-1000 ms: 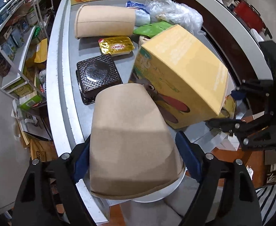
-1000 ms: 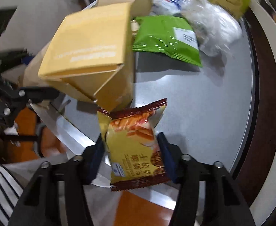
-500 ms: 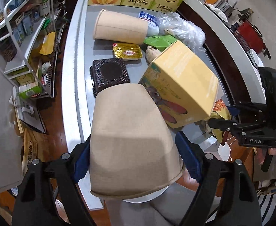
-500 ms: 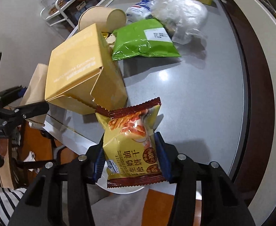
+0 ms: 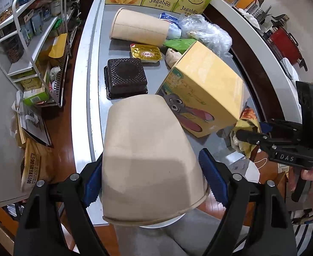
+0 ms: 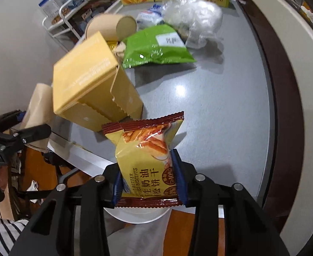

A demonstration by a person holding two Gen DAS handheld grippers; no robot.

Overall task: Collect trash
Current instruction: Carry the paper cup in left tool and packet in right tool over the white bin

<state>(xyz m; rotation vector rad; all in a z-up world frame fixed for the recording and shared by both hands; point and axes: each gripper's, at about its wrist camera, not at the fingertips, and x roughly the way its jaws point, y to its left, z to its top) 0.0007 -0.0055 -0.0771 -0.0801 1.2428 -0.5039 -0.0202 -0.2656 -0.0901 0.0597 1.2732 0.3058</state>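
over the near edge of the grey table (image 5: 96, 68), my left gripper (image 5: 150, 170) was clamped around a brown paper bowl (image 5: 147, 155), held rim toward me, and my right gripper (image 6: 149, 183) had just finished squeezing tighter on a yellow biscuit packet (image 6: 147, 155), which sat pinched between its blue pads. both pieces were lifted clear of the table, above a white bin rim (image 6: 135, 216) that peeked out below them, so i judged these two as picked up but not yet dropped. much remained on the table: a tilted yellow box (image 5: 207, 89), a second paper cup (image 5: 139, 28) on its side, a black plastic tray (image 5: 125, 77), a gold foil pack (image 5: 145, 52), a green pouch (image 6: 156, 47) and a crumpled clear plastic bag (image 6: 194, 19).
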